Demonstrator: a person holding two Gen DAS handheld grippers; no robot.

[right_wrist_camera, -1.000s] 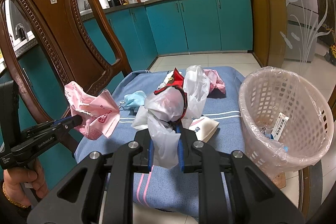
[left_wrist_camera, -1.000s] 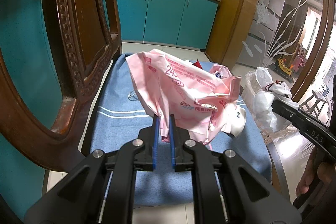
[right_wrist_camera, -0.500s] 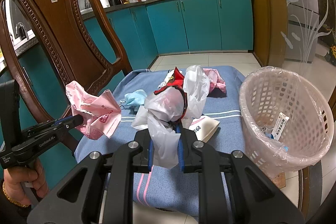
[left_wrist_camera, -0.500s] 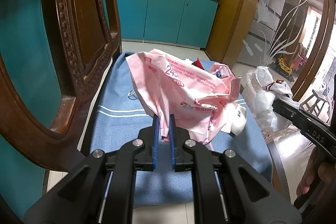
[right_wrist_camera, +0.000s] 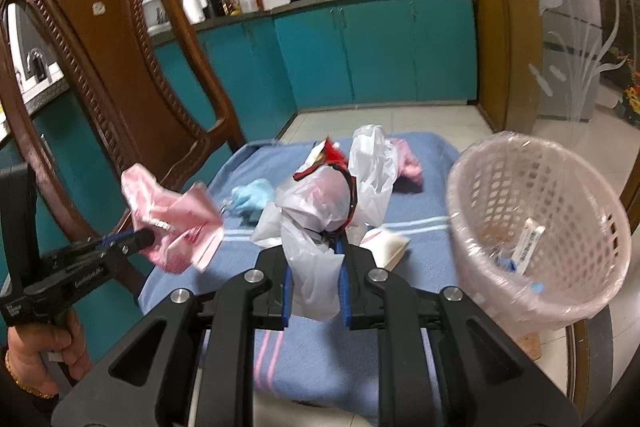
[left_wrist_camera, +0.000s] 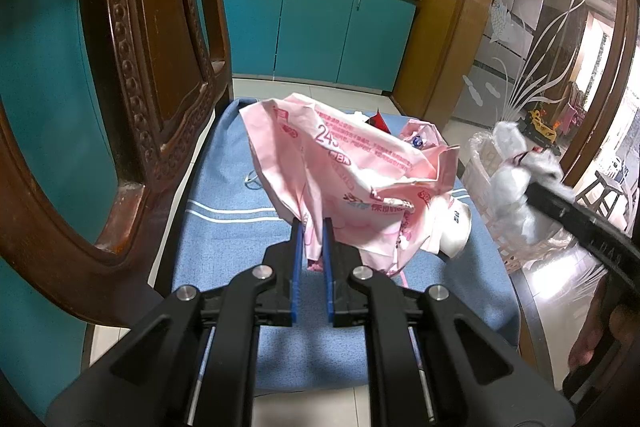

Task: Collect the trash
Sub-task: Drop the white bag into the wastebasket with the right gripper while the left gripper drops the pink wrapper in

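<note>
My left gripper (left_wrist_camera: 311,227) is shut on a crumpled pink printed bag (left_wrist_camera: 352,175) and holds it above the blue cloth (left_wrist_camera: 224,239) on the chair seat; it also shows in the right wrist view (right_wrist_camera: 176,223). My right gripper (right_wrist_camera: 314,247) is shut on a white plastic bag (right_wrist_camera: 316,211) with red and black trim, held above the cloth (right_wrist_camera: 416,199). It also shows at the right of the left wrist view (left_wrist_camera: 516,175). A pink lined basket (right_wrist_camera: 532,227) stands to the right with a few scraps inside.
On the cloth lie a light blue mask (right_wrist_camera: 252,197), another white bag (right_wrist_camera: 374,159), pink scraps (right_wrist_camera: 408,163) and a white packet (right_wrist_camera: 386,247). The carved wooden chair back (right_wrist_camera: 116,67) rises at the left. Teal cabinets (right_wrist_camera: 380,55) stand behind.
My right gripper has swung right with the white bag, toward the basket. The left gripper with the pink bag has stayed nearly still.
</note>
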